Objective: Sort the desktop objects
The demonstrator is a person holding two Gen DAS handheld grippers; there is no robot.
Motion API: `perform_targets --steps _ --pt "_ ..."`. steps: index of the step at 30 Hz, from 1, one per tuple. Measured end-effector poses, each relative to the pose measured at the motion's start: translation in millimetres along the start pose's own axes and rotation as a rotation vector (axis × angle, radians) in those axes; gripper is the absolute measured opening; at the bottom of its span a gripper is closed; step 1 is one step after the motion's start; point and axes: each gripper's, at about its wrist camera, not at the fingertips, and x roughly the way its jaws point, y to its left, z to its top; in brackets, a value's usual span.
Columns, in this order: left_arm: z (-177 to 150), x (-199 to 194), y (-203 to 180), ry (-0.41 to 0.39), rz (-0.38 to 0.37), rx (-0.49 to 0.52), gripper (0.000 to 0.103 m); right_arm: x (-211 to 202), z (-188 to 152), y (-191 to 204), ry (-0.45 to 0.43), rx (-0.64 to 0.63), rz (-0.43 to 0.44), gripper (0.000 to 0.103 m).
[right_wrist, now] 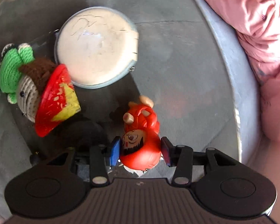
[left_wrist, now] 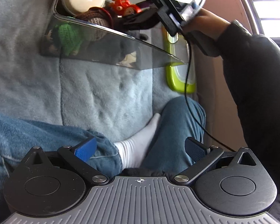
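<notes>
Right claw (right_wrist: 140, 150) clamps glossy red figurine (right_wrist: 141, 140); left claw (left_wrist: 140, 148) splayed wide above fuzzy blanket (left_wrist: 102, 89).

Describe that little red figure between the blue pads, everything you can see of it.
The red toy figure looks like glossy plastic: a round red body, a painted face with black hair, and tan hands or feet sticking out at its far end. It hangs head-toward-camera inside the clear bin, between the right hand-held gripper pads. The left pad touches it; a sliver of gap shows at the right.

Black left tongs (left_wrist: 140, 149) with blue pads, silver screws, ribbed grey housing, black sleeve (left_wrist: 255, 85), blue jeans (left_wrist: 37, 130), white sock (left_wrist: 136, 145).
</notes>
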Motion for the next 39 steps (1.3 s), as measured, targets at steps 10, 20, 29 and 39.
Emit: perform_targets --steps 10,20,29,39 --pt "-10.1 8.4 -45.4 -0.022 0.085 0.11 0.103 -84.6 -73.0 -67.0 -0.314 0.524 0.079 0.071" --pt "19.5 64.2 -154.1 -0.095 -0.08 0.272 0.103 -93.3 -370.8 -60.2 -0.67 1.774 0.616 0.098" --pt "76.7 215.9 -207.1 0.034 0.002 0.357 0.103 -6.0 -485.9 12.9 -0.816 2.237 0.507 0.097" --pt "105.7 303.1 -153.4 0.1 0.192 0.123 0.103 28.3 -486.6 18.9 -1.199 2.139 0.568 0.097"
